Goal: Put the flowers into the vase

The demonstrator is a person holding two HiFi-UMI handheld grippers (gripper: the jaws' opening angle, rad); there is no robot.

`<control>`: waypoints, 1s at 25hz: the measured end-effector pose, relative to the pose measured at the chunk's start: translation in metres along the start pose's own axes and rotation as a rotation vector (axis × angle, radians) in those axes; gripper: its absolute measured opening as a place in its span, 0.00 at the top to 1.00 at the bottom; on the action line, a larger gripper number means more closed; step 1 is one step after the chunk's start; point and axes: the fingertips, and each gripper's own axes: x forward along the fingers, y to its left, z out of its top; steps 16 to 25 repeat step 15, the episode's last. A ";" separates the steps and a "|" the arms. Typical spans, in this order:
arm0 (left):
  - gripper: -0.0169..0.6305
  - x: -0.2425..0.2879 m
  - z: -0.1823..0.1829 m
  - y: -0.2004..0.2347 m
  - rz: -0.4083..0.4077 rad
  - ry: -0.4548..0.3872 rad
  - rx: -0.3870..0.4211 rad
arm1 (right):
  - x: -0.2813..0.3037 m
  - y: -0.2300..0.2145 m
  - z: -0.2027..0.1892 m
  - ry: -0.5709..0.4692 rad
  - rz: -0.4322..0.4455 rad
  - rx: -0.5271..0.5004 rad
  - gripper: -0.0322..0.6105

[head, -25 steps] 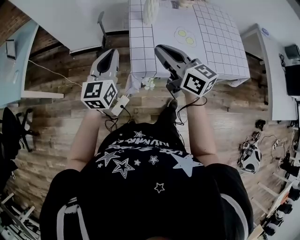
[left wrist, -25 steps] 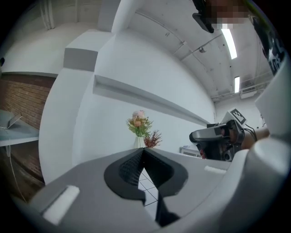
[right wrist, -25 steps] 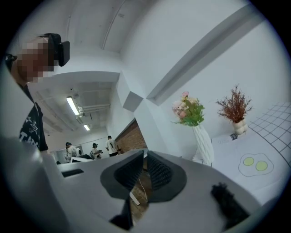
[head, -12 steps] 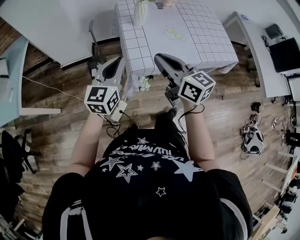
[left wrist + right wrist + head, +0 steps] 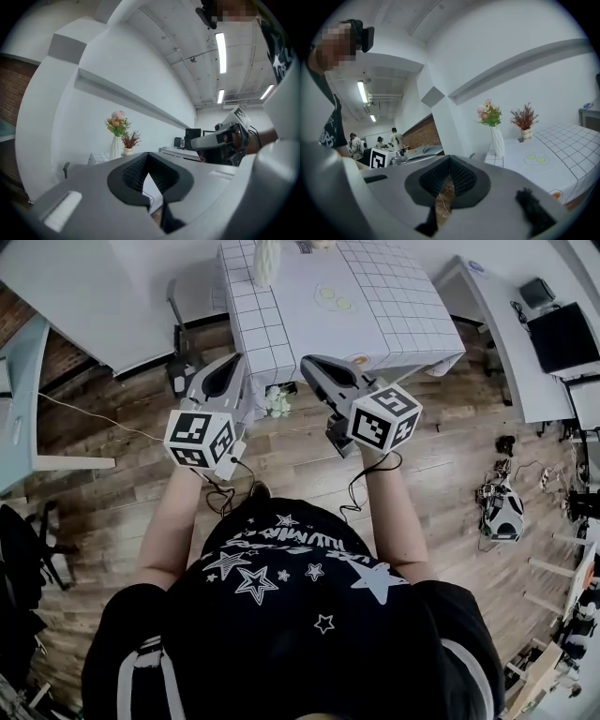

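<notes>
Judging progress: the vase (image 5: 498, 140) already holds a pink-and-green bunch (image 5: 489, 114) and stands at the far end of the table (image 5: 403, 306), well ahead of both claws. A small white sprig (image 5: 278, 401) lies low by the near table corner, between the claws. If it counts, that is what I have left. I read the left claw (image 5: 228, 369) as shut, empty. The right claw (image 5: 314, 367) has just closed, with nothing between its jaws. Versus a second ago, the table has slid up and left in the head view.

left hand-held gripper (image 5: 228, 367) | right hand-held gripper (image 5: 310, 365) | both near table (image 5: 394, 315) edge
</notes>
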 end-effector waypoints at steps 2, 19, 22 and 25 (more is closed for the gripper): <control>0.96 -0.002 0.001 -0.013 -0.009 0.001 0.012 | -0.013 0.005 -0.005 0.010 -0.004 0.001 0.93; 0.96 -0.038 0.002 -0.107 -0.043 0.020 0.047 | -0.110 0.034 -0.025 -0.005 -0.061 0.001 0.93; 0.96 -0.038 0.002 -0.107 -0.043 0.020 0.047 | -0.110 0.034 -0.025 -0.005 -0.061 0.001 0.93; 0.96 -0.038 0.002 -0.107 -0.043 0.020 0.047 | -0.110 0.034 -0.025 -0.005 -0.061 0.001 0.93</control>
